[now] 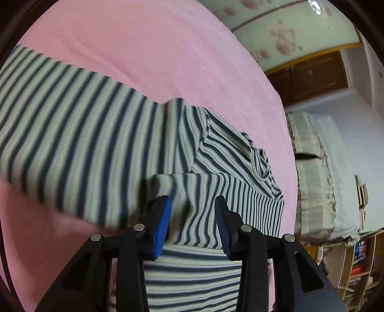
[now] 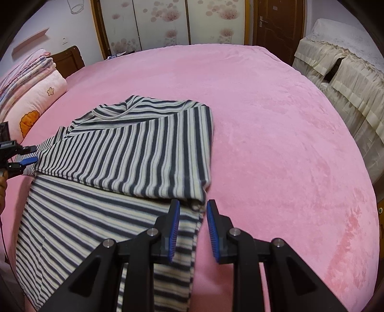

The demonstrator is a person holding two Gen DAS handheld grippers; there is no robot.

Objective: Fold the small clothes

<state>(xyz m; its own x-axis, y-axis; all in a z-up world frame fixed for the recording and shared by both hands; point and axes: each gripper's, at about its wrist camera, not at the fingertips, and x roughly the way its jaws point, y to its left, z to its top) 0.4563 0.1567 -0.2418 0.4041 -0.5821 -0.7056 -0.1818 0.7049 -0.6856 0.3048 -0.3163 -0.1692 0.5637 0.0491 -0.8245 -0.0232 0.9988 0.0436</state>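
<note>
A navy-and-cream striped shirt (image 2: 134,153) lies on the pink bed (image 2: 276,124), collar at the far end, one side folded over the body. My right gripper (image 2: 193,206) is open, its blue pads on either side of the folded flap's near corner at the shirt's right edge. My left gripper (image 1: 193,204) is open just above the striped fabric (image 1: 84,134) near a sleeve. It also shows in the right wrist view (image 2: 27,159) at the shirt's left edge.
Folded quilts and a pink pillow (image 2: 36,96) sit at the bed's head on the left. A cloth-covered cabinet (image 2: 340,79) stands right of the bed. Wardrobe doors (image 2: 163,21) and a brown door (image 2: 271,21) are behind. A bookshelf (image 1: 357,259) stands beyond the bed.
</note>
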